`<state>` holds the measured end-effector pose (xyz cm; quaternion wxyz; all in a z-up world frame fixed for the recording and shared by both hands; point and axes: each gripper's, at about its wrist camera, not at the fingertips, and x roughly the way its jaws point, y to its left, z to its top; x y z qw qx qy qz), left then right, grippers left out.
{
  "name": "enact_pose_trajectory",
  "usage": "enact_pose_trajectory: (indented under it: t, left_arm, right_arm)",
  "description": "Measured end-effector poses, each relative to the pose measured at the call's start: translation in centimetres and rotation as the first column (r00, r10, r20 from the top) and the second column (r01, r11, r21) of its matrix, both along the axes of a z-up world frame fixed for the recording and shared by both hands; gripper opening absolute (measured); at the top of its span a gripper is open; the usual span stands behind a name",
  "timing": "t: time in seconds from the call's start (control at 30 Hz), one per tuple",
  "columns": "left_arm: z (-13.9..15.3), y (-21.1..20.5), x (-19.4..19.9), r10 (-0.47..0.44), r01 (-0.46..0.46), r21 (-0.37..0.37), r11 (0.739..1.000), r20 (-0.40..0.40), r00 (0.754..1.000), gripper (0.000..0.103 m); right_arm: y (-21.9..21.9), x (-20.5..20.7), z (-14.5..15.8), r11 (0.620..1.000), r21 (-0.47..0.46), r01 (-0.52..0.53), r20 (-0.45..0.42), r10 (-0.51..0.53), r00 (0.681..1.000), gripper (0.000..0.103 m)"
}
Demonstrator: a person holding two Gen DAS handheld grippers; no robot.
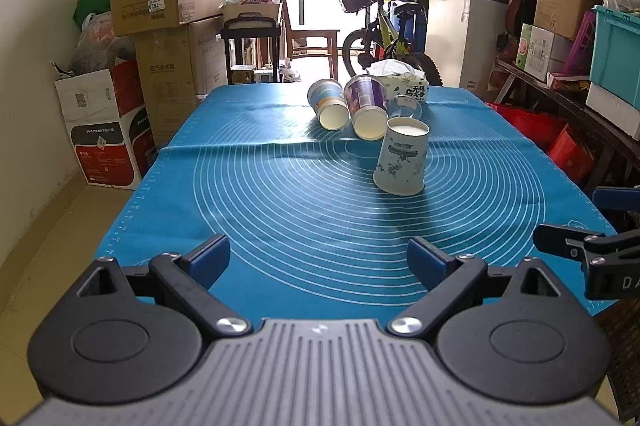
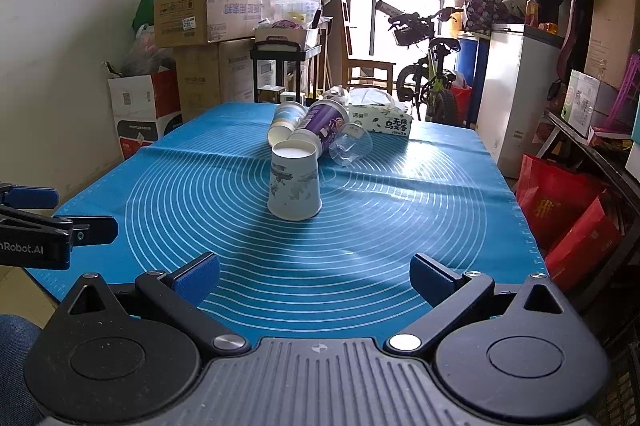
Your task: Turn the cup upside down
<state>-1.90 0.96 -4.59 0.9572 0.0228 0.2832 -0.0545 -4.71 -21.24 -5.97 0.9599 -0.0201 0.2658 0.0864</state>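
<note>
A pale blue patterned paper cup [image 1: 401,158] stands upside down, base up and wide mouth down, on the blue mat [image 1: 280,194]; it also shows in the right wrist view [image 2: 294,180]. My left gripper [image 1: 319,258] is open and empty near the mat's front edge, well short of the cup. My right gripper [image 2: 315,276] is open and empty, also near the front edge. The right gripper shows at the right edge of the left wrist view [image 1: 588,250], and the left gripper at the left edge of the right wrist view [image 2: 52,222].
Behind the cup lie a blue-and-white cup [image 1: 328,103], a purple cup [image 1: 366,106] and a clear plastic cup [image 1: 405,106] on their sides, with a tissue box [image 1: 402,82] at the far edge. Boxes, a bicycle and shelves surround the table.
</note>
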Motion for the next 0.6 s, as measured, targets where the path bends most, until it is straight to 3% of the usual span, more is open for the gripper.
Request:
enact_pose_trajectory:
  t: [0.6]
  left_arm:
    - [-0.05, -0.1, 0.2, 0.002, -0.002, 0.011, 1.0, -0.002, 1.0, 0.094]
  right_arm:
    - [-0.19, 0.17, -0.16, 1.0, -0.003, -0.012, -0.012, 0.012, 1.0, 0.103]
